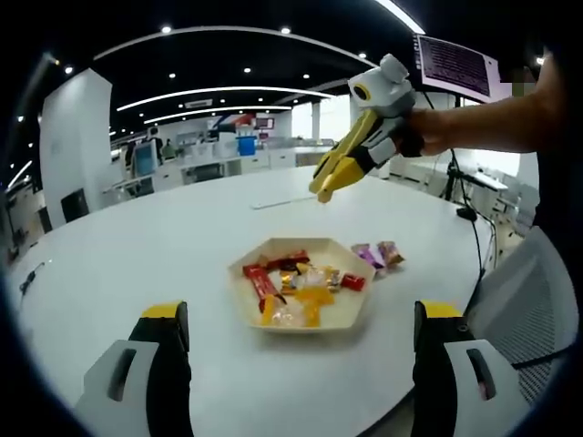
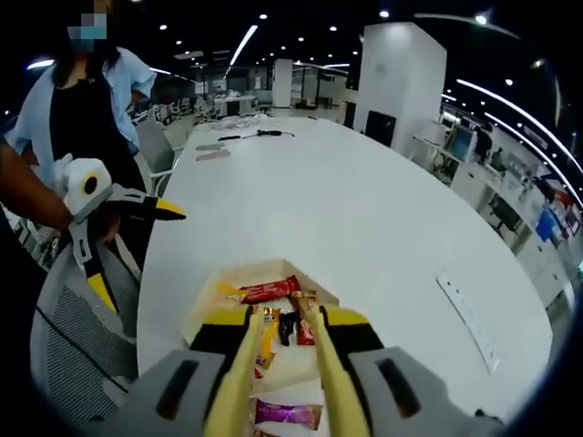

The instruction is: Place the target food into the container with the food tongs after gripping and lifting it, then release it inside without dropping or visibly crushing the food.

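Note:
A tan hexagonal paper tray (image 1: 351,314) of wrapped candies lies on the white round table (image 1: 137,264). Two purple-wrapped candies (image 1: 381,255) lie just outside its right edge. My left gripper (image 1: 301,350) stands open near the table's front edge, jaws far apart with nothing between them. My right gripper (image 1: 332,173) hovers above and behind the tray, pointing down. In the right gripper view, my right gripper (image 2: 287,328) is shut on yellow food tongs (image 2: 239,364). The tong tips are apart over the candies in the tray (image 2: 205,305). A purple candy (image 2: 287,414) shows between the tong arms. The left gripper (image 2: 127,250) hangs open at the left.
A person (image 2: 91,100) stands beside the table's left edge, near a grey mesh chair (image 2: 68,346). Cables and small items (image 2: 246,135) lie at the table's far end. A white strip (image 2: 469,319) lies on the table. A chair (image 1: 528,309) stands at the right.

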`<state>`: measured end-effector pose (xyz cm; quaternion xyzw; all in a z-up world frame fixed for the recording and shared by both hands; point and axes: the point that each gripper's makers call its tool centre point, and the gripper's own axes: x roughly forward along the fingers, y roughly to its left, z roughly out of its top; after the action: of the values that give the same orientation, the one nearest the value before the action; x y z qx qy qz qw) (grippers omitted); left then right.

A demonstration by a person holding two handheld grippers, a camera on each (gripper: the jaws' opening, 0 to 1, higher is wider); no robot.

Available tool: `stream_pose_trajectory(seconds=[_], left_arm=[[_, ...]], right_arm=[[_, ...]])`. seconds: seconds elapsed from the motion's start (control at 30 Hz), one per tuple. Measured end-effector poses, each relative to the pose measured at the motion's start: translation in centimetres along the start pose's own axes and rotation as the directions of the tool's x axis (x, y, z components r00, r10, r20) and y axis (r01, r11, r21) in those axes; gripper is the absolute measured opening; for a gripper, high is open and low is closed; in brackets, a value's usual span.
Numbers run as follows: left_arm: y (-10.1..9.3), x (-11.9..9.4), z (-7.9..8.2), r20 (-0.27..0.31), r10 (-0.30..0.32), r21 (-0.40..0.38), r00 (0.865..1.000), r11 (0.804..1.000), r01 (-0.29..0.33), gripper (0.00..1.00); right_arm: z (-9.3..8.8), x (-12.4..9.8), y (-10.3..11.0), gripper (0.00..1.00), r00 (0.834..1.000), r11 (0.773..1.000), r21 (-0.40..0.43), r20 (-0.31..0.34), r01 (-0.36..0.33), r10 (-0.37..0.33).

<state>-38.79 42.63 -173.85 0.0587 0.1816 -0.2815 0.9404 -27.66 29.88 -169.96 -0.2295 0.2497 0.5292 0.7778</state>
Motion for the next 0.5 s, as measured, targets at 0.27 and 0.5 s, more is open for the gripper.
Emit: stream_pose_trajectory(seconds=[0.27, 0.5], left_arm=[[-0.2, 0.2, -0.3, -0.015, -0.008, 0.002, 1.000, 1.000, 0.008, 1.00], [-0.2, 0.0, -0.2, -0.007, -0.008, -0.009, 1.000, 1.000, 0.008, 1.00]], right_arm=[[-4.6, -2.6, -1.3, 0.28, 0.999, 0.997, 0.063, -0.010, 0.044, -0.043], [-8.3, -4.4, -1.5, 0.28, 0.996, 0.992, 0.100, -0.038, 0.081, -0.077]])
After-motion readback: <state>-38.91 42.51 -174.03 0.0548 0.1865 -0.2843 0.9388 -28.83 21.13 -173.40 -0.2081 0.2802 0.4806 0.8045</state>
